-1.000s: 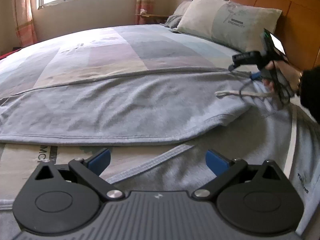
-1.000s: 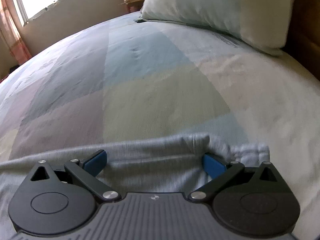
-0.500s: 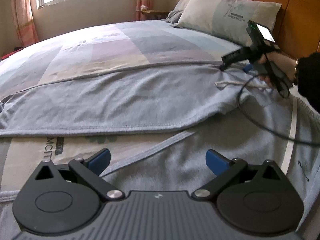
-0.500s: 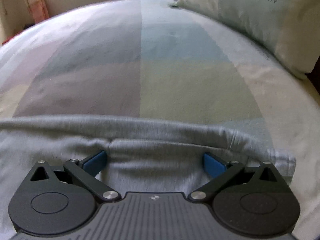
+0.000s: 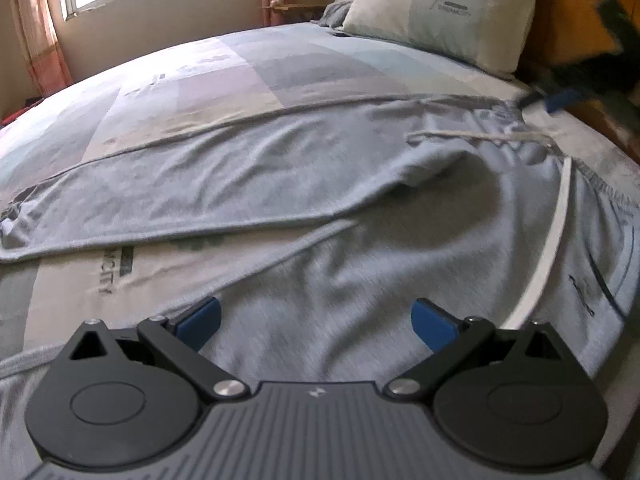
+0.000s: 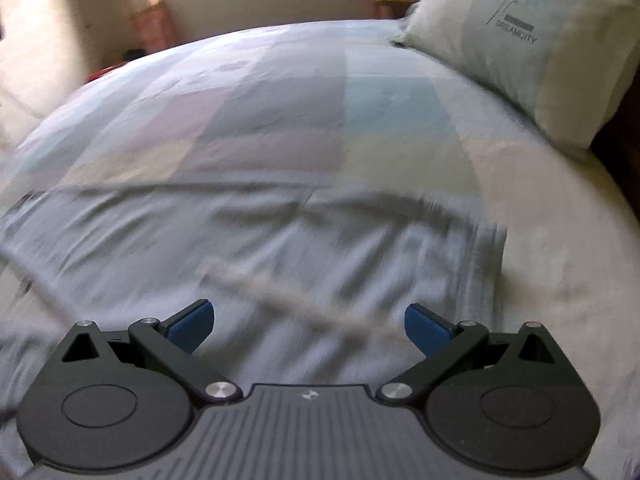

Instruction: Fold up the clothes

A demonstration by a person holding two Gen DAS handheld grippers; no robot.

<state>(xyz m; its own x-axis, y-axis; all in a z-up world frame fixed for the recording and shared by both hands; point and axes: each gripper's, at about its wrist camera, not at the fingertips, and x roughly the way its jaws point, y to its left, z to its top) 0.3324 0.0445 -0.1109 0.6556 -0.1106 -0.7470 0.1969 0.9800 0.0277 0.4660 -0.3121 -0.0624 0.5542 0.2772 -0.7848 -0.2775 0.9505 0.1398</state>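
The bed [image 5: 208, 80], under a patchwork cover with a pillow [image 5: 440, 8] at its head by the wooden headboard, carries grey trousers [image 5: 240, 184] spread flat across its near half, waistband and white drawstring [image 5: 480, 135] at 2 o'clock in the left wrist view, one leg running out to 9 o'clock. Both claws are spread wide and hold nothing: the left gripper [image 5: 316, 320] hovers over the near leg, the right gripper [image 6: 308, 322] over the blurred waist area. In my judgement the next grasp should pinch the waistband edge and near leg squarely, keeping the loose drawstring and wrinkles out of the fold; nothing else obstructs.
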